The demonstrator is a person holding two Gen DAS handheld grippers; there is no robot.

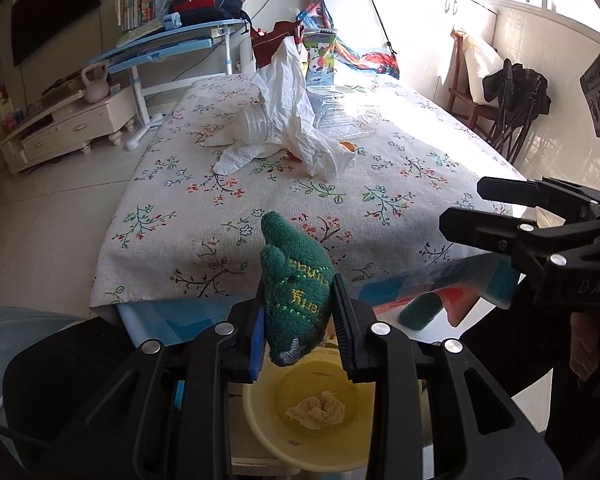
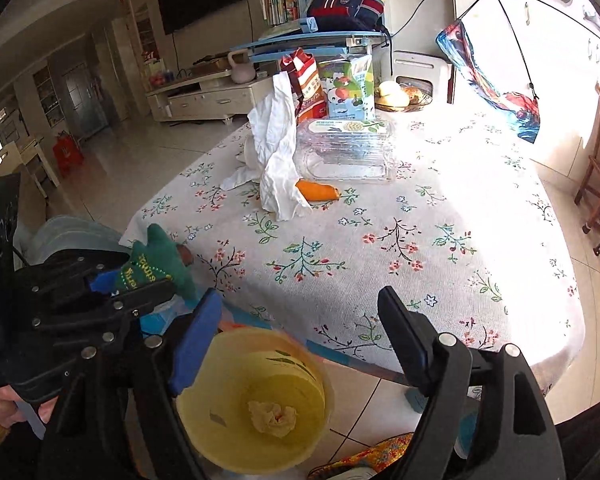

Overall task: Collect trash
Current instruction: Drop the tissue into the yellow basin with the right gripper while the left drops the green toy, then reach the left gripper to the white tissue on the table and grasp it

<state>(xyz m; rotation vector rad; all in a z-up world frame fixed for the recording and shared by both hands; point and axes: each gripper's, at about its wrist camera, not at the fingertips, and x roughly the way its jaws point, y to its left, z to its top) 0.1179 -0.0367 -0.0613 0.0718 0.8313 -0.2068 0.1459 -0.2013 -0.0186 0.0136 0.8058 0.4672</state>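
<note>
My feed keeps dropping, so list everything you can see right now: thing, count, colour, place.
plush toy: one, green, clamped in left gripper above bin
bin: one, yellow, on floor below table edge
paper wad: one, yellowish, inside bin
tissue: one, white, mid-table
peel: one, orange, beside tissue
clear box: one, transparent, behind peel
snack bags: two, red and green, far table edge
tablecloth: one, floral white, over table
left gripper: black, shut on toy
right gripper: black, open, empty, above bin

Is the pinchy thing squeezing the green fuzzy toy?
Touching. The left wrist view shows the left gripper with both fingers pressed against the green plush toy.
</note>
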